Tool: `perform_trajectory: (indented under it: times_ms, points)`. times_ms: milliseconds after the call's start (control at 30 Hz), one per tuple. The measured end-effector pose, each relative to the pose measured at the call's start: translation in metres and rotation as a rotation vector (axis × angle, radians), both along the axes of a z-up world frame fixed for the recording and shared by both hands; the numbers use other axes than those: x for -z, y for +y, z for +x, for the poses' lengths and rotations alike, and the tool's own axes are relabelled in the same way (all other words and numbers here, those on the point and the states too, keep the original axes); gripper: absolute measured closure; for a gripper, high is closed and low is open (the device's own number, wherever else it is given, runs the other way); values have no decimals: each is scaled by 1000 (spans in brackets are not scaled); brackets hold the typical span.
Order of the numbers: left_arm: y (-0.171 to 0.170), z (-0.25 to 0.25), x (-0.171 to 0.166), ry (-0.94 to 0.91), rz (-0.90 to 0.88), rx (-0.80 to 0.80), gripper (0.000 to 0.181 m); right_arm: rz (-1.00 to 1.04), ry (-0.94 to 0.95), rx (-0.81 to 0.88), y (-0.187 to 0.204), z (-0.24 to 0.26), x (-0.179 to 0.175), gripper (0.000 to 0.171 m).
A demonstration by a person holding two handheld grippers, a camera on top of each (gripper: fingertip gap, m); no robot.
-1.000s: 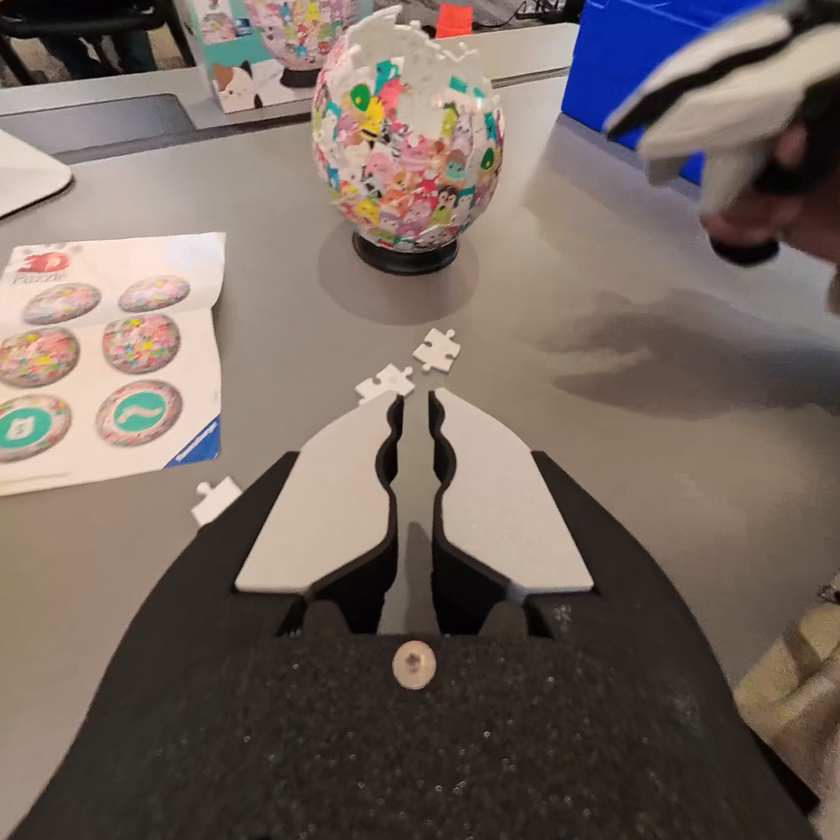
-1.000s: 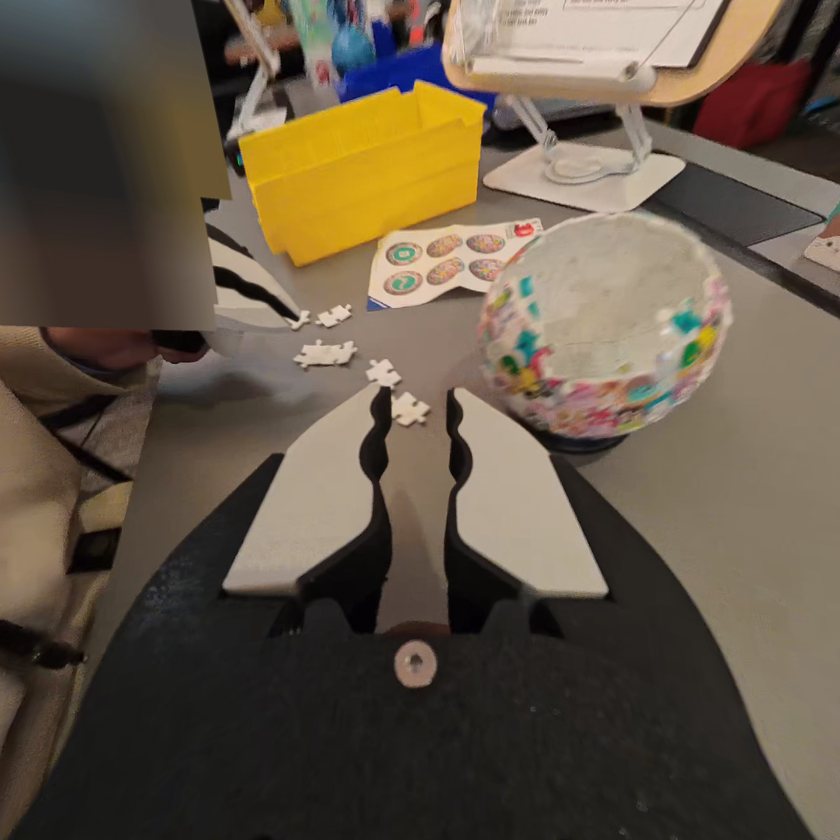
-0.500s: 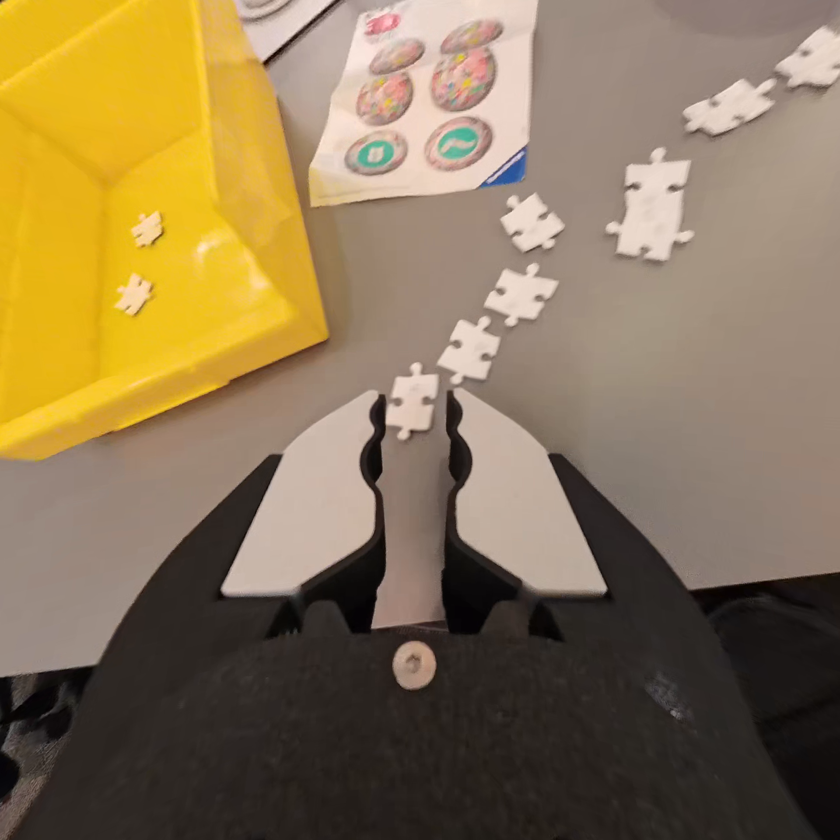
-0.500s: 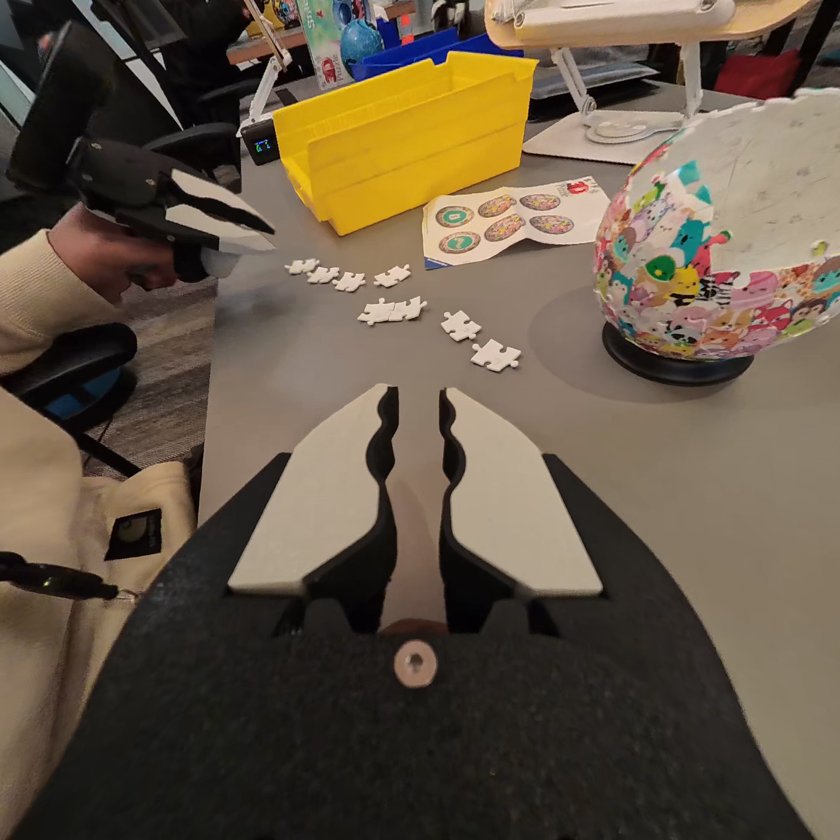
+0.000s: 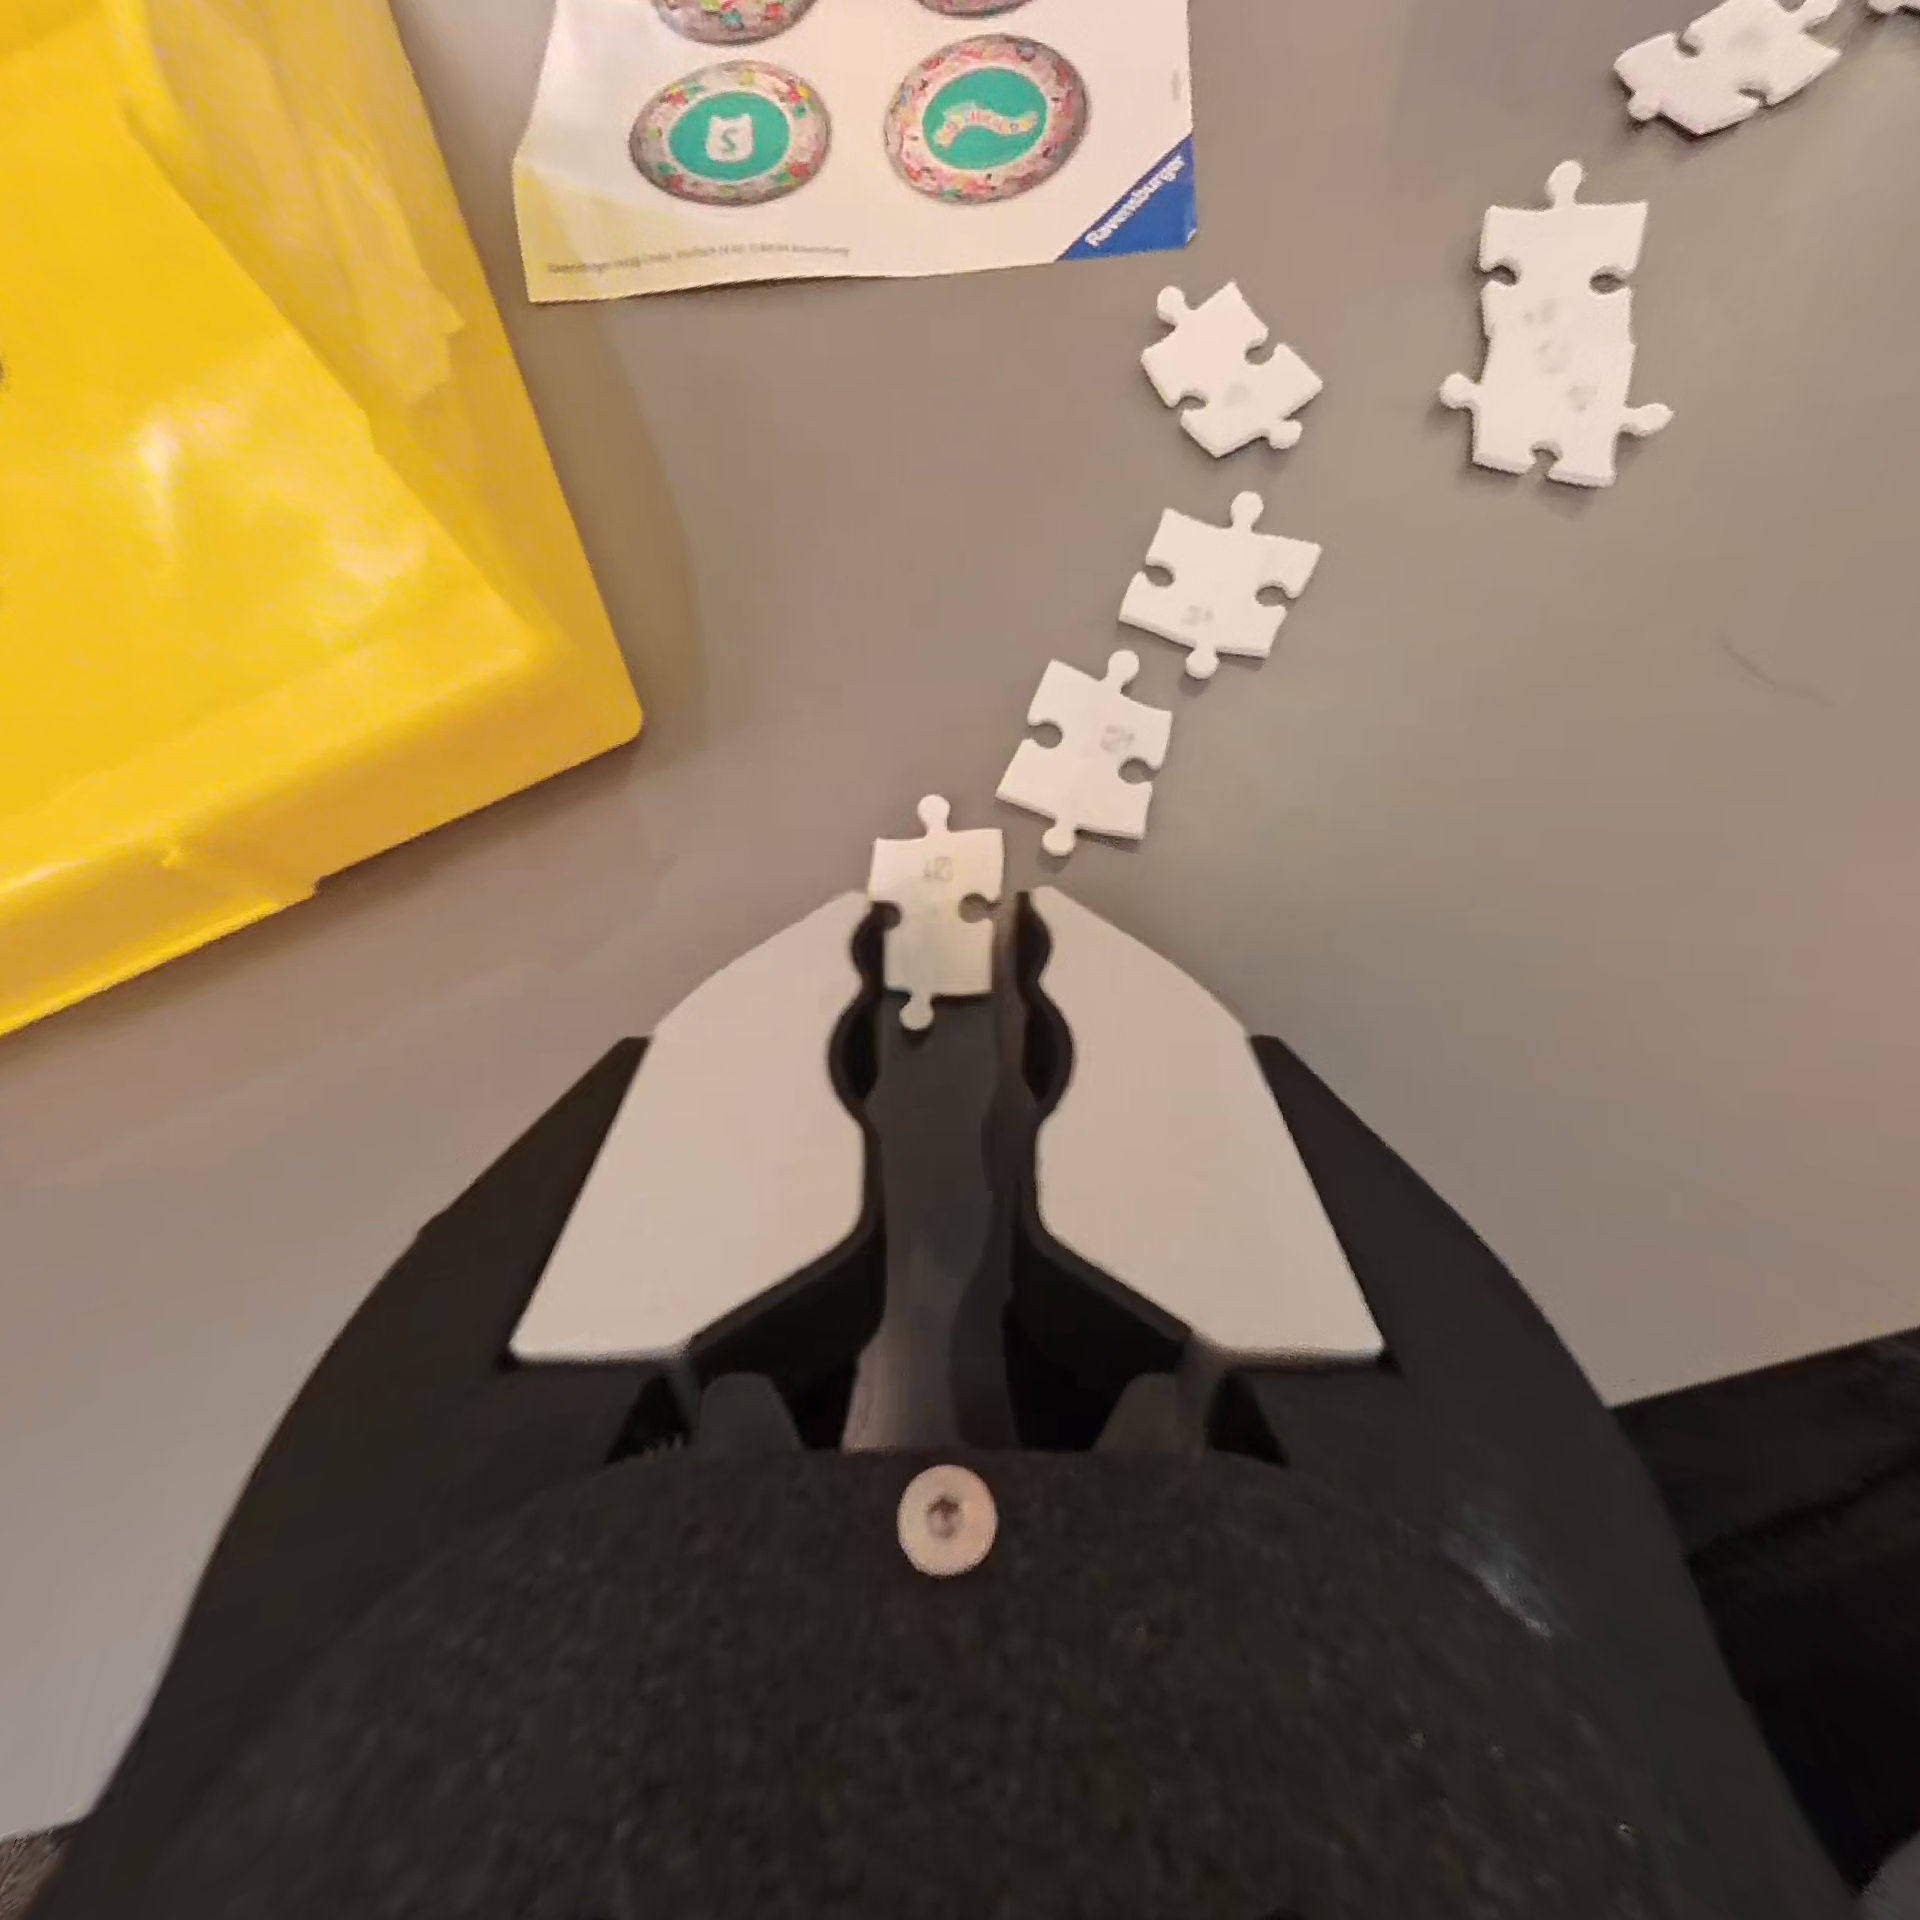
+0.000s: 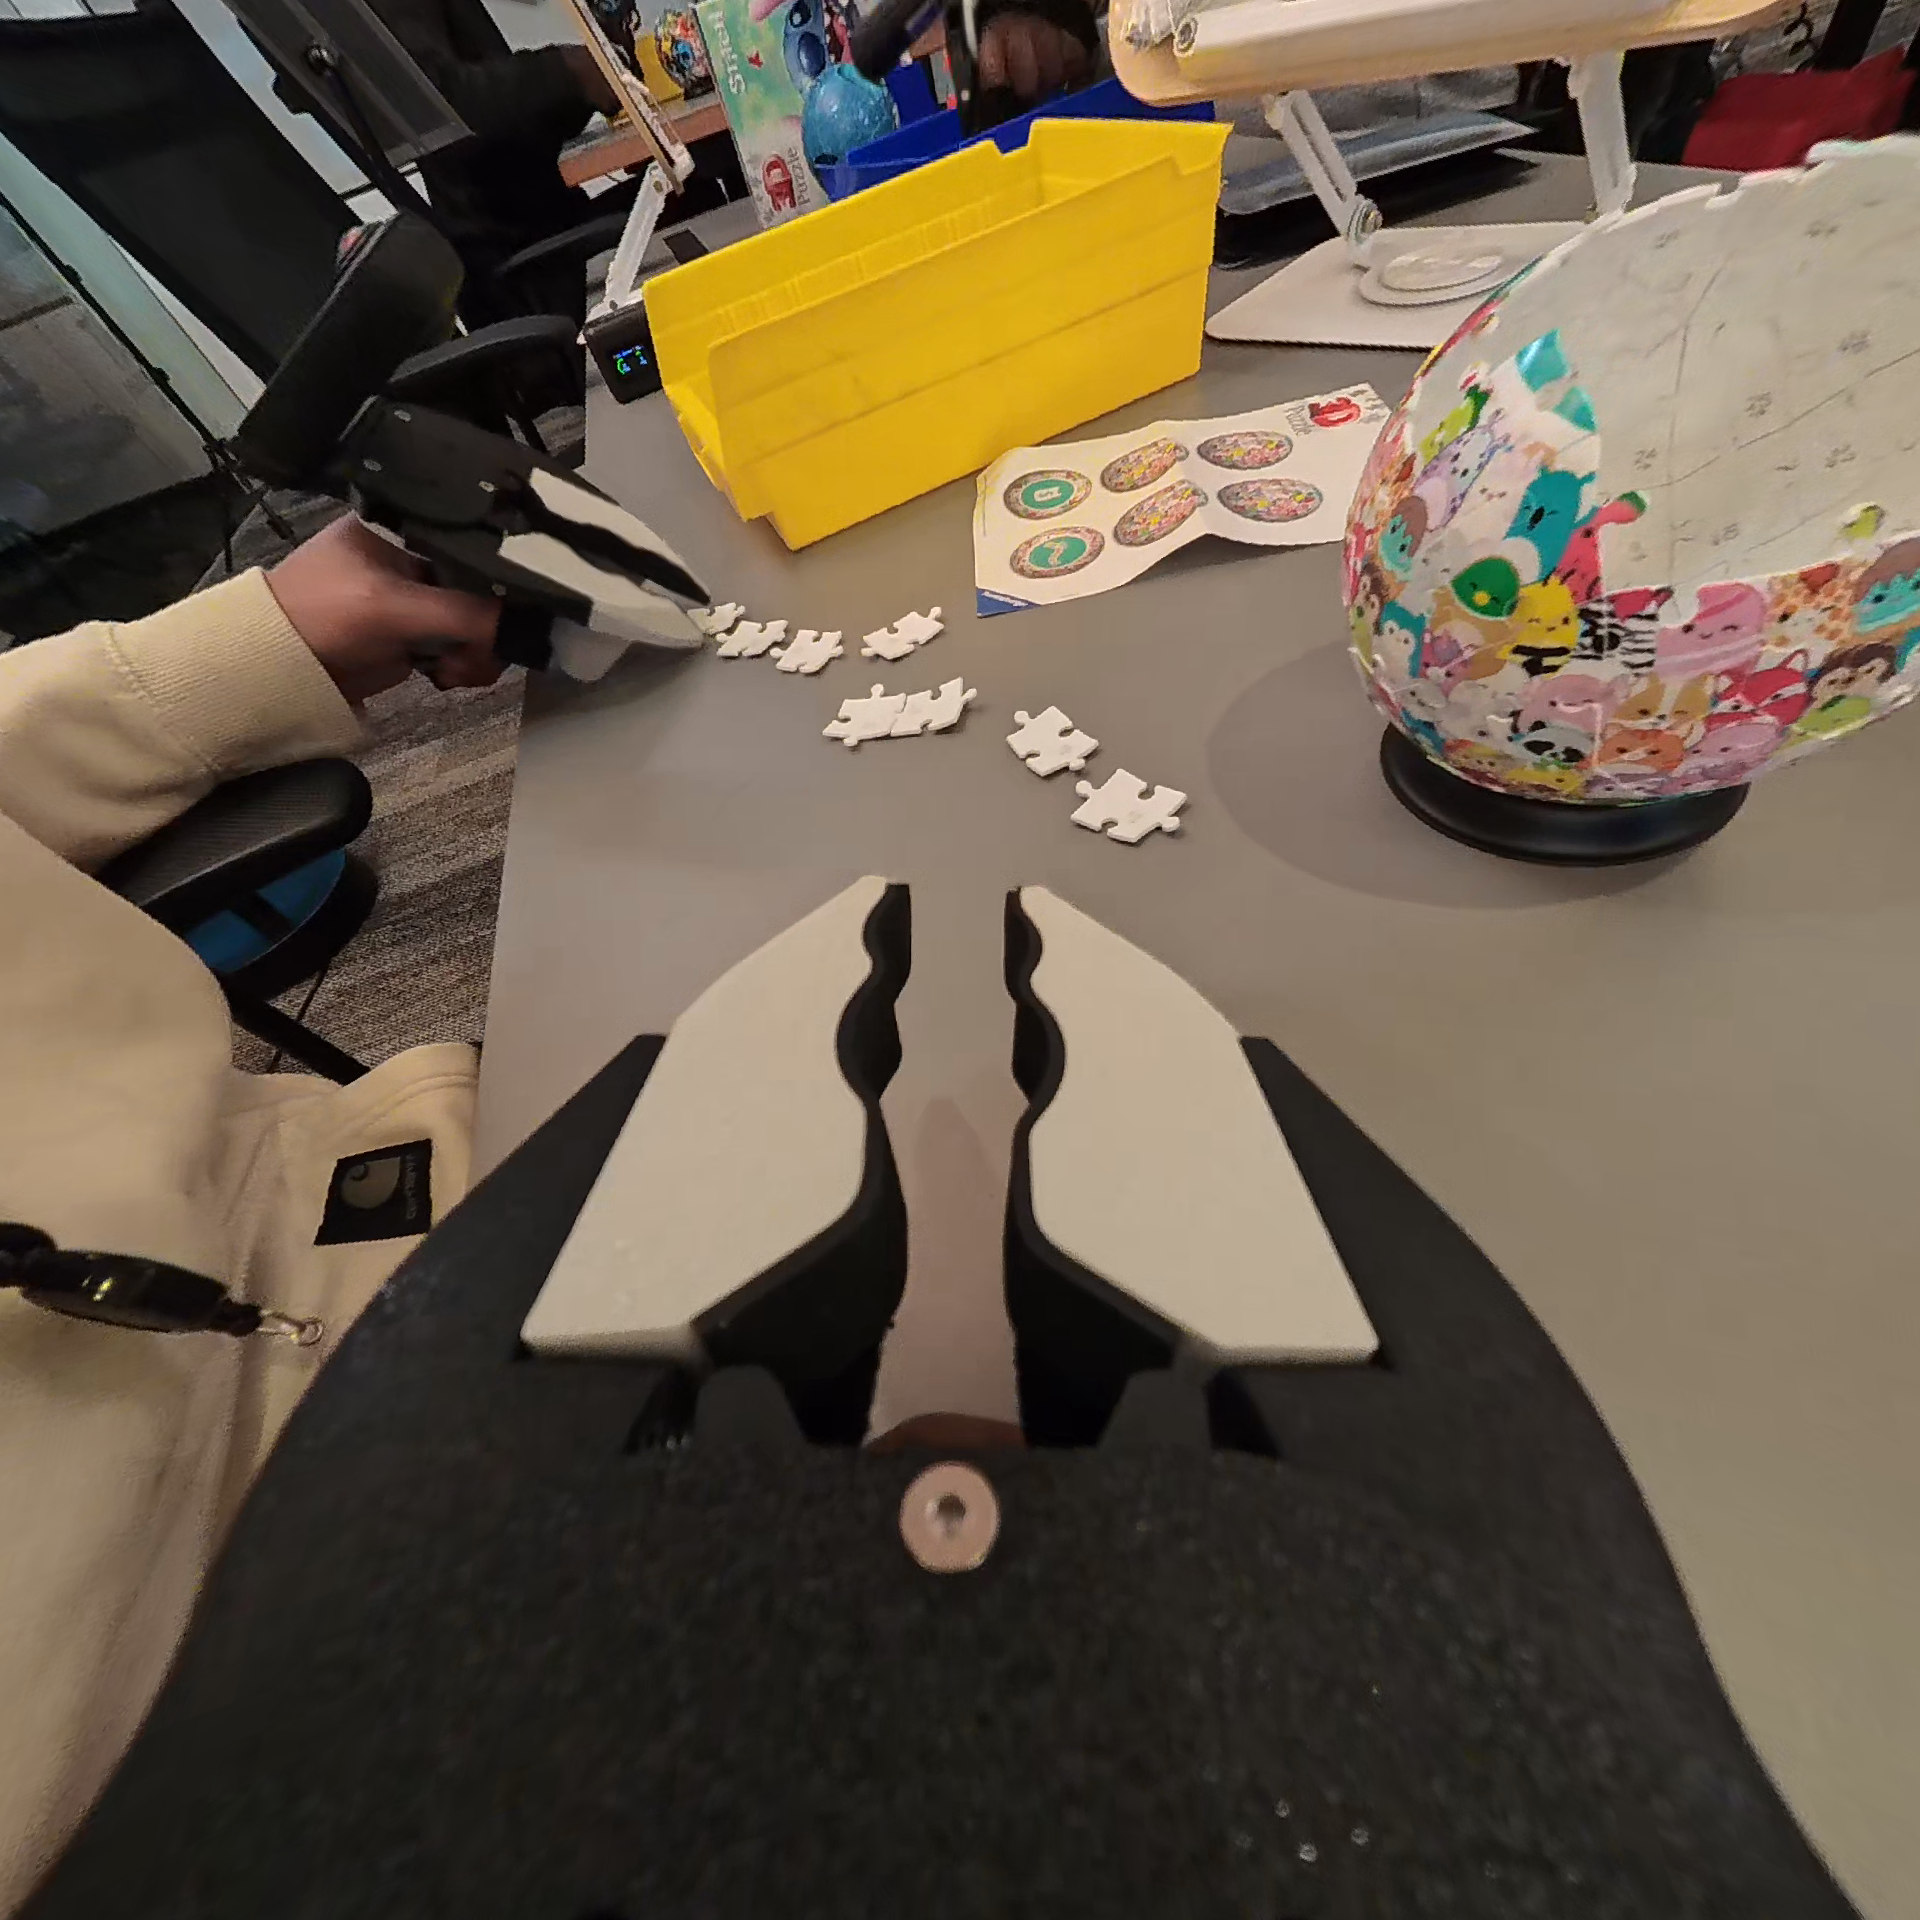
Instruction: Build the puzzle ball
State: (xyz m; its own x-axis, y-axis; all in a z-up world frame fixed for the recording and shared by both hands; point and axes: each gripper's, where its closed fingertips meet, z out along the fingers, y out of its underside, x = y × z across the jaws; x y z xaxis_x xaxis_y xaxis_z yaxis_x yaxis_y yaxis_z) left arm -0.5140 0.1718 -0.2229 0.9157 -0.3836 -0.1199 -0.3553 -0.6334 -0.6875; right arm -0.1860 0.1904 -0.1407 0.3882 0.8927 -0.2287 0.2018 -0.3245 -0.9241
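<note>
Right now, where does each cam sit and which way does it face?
Left wrist: on the left gripper, tipped steeply down at the table; its fingers flank the nearest piece; bin left, leaflet ahead.
Right wrist: on the right gripper, raised, looking across the table at the puzzle ball; a cream sleeve and the hand holding the left gripper show.
Shared: bin, leaflet, loose pieces, left gripper.

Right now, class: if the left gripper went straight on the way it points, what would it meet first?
The left gripper already straddles the nearest white puzzle piece. It would meet that first, though the gripper's height above it is unclear.
</note>
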Motion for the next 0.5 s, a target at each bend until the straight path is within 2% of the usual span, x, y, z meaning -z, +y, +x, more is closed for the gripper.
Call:
perform_trajectory:
  times_ms: [100,500]
  points:
    - [-1,7,0,-10,4,26,181,-8,-16,-16,-2,-3,4,154]
    - [-2,3,-3,49,20,12,181,24,-41,-47,-13,-10,3,155]
